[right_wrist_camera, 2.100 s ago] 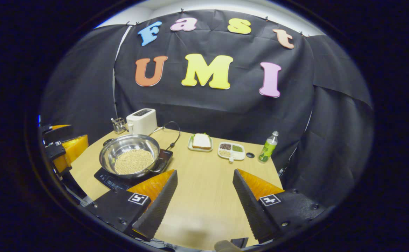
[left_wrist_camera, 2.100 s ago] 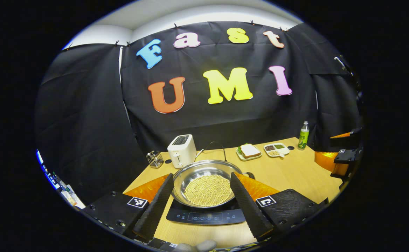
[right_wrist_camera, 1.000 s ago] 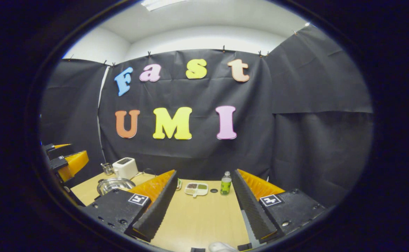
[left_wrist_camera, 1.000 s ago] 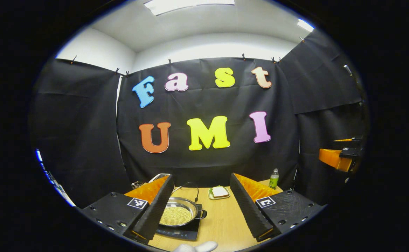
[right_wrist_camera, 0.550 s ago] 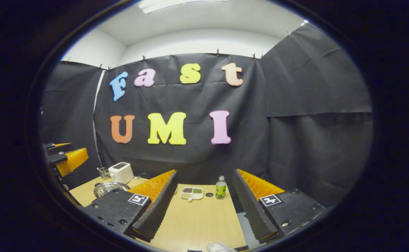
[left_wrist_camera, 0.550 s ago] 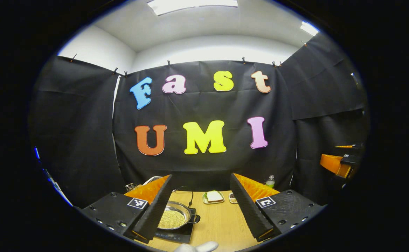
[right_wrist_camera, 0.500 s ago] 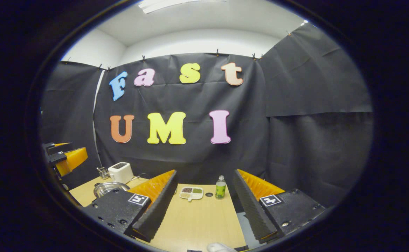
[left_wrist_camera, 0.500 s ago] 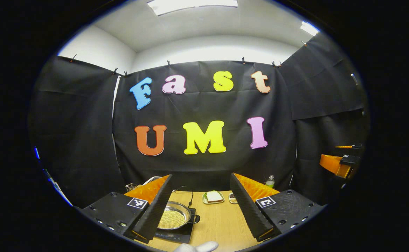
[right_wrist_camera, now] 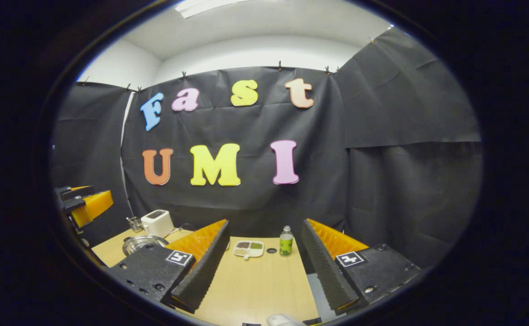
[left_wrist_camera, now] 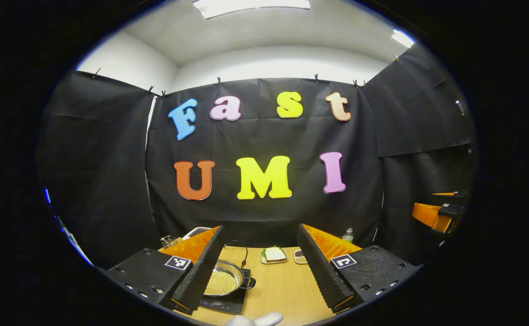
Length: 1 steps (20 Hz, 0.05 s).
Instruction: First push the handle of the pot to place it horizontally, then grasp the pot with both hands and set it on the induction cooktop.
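Observation:
The steel pot, its bottom covered with small yellow grains, sits on the black induction cooktop on the wooden table; one black side handle sticks out to its right. My left gripper is open, held well back from and above the pot, with nothing between its fingers. In the right gripper view the pot lies far left, partly behind that gripper's left finger. My right gripper is open over the table's right part and holds nothing. The other gripper hangs at the left edge.
A white toaster and a wire holder stand at the back left. A plate with a sandwich, a divided dish and a green bottle line the back of the table. A gloved hand shows at the bottom.
Both grippers have pulled back and up from the pot on the cooktop, so the table looks smaller and lower. In the last half second the views barely shifted.

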Motion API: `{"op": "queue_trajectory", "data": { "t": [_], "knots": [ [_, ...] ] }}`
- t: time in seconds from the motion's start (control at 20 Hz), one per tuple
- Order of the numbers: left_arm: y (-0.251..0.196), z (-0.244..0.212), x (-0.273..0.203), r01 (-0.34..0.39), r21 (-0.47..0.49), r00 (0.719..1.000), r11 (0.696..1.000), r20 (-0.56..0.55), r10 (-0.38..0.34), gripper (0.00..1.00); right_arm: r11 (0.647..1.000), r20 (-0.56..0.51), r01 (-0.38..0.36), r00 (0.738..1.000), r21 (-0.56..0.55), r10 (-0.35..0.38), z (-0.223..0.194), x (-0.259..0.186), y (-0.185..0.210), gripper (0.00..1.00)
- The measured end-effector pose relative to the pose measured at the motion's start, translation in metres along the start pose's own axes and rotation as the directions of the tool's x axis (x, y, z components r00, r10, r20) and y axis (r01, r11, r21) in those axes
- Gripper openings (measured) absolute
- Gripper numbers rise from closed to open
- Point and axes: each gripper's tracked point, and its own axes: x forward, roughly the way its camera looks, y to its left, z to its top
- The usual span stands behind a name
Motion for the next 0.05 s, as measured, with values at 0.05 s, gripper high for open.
{"op": "queue_trajectory", "data": {
  "t": [0.05],
  "knots": [
    [0.0001,0.0005,-0.0004,0.000,0.002,1.000,1.000,0.001,0.000,0.96,1.000,0.001,-0.002,1.000,0.001,0.002,0.0002,-0.0006,0.0005,1.00]
  ]
}}
